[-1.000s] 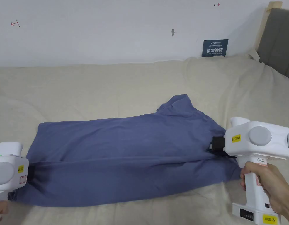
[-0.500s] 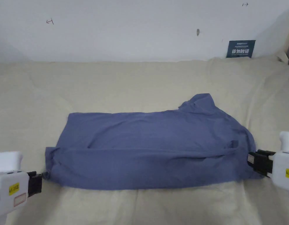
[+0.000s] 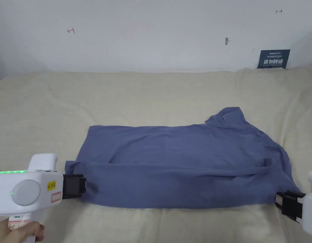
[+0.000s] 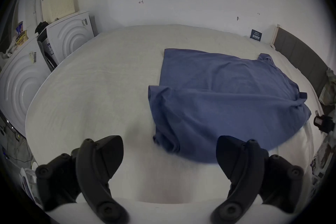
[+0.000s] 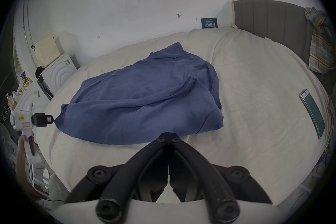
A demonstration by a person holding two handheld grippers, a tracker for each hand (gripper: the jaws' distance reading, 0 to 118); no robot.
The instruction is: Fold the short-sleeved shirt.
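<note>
The blue short-sleeved shirt (image 3: 184, 164) lies flat across the cream bed cover (image 3: 152, 95), its near long side folded over the middle and its collar end to the right. My left gripper (image 3: 84, 186) is at the shirt's left hem. In the left gripper view this gripper (image 4: 168, 140) is open, with the shirt's (image 4: 227, 97) corner just ahead of it. My right gripper (image 3: 283, 202) is just off the lower right sleeve corner. In the right gripper view it (image 5: 168, 135) is shut with nothing in it, close to the shirt's (image 5: 145, 97) edge.
A phone (image 5: 312, 113) lies on the bed to the right of the shirt. A grey headboard (image 5: 269, 28) with a plaid cloth (image 5: 320, 42) hung on it bounds the right end. White appliances (image 4: 69, 37) stand past the left end. A blue sign (image 3: 273, 59) leans against the wall.
A second ago both grippers were on the shirt's ends at the fold. They have since come off it, the right one down to the sleeve corner. The head camera turned left.
</note>
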